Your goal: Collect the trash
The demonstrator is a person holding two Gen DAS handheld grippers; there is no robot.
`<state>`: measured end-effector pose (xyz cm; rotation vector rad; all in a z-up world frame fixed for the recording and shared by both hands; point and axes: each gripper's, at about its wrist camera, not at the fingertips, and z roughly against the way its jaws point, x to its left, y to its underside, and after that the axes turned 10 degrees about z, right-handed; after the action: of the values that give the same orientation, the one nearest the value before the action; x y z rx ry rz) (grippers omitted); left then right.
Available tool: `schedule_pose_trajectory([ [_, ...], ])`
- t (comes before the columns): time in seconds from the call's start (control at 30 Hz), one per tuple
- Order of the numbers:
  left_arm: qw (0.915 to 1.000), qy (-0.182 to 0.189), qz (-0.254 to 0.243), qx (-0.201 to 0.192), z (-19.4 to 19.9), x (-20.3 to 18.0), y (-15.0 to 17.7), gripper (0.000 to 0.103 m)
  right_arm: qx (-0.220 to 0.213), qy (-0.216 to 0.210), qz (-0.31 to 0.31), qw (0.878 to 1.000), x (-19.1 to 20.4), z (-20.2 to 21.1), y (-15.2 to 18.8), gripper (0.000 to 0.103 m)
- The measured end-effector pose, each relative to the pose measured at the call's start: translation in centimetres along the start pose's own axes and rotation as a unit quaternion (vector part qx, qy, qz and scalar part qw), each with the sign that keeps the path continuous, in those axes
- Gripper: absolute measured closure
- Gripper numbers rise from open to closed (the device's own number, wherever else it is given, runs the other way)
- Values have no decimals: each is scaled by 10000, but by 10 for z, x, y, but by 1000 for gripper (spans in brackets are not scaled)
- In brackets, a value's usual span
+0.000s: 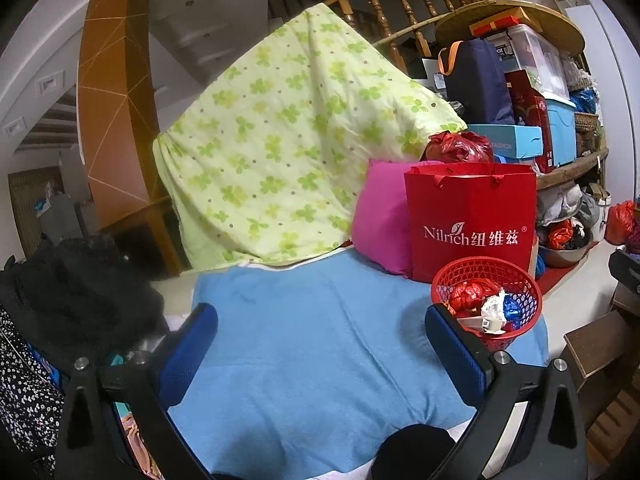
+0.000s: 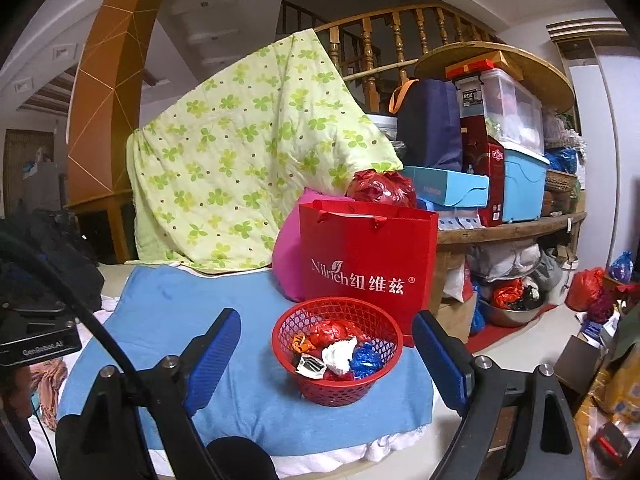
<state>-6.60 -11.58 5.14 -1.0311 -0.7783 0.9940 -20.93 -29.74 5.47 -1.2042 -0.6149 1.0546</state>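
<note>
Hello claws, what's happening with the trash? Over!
Both claws, left claw and right claw, open, empty. Trash sits in red basket on blue towel. Nothing blocking.

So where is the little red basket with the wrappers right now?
The red basket sits on the blue towel, just in front of the red paper bag; in the right wrist view it is centred between the open jaws.

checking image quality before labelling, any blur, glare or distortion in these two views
Left wrist: strong fisheye bend with dark corners, the banister curves; the red basket is sharp, no glare. Right wrist: same warp, even indoor light, the basket casts a soft shadow on the blue towel; bag lettering reads clearly.
</note>
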Motion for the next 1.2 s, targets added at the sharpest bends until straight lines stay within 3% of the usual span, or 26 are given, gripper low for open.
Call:
schedule_pose_trajectory([
  [1.2, 9996, -102, 264, 81, 10, 20, 0, 0, -105, -153, -125, 9997, 16, 3, -2, 13],
])
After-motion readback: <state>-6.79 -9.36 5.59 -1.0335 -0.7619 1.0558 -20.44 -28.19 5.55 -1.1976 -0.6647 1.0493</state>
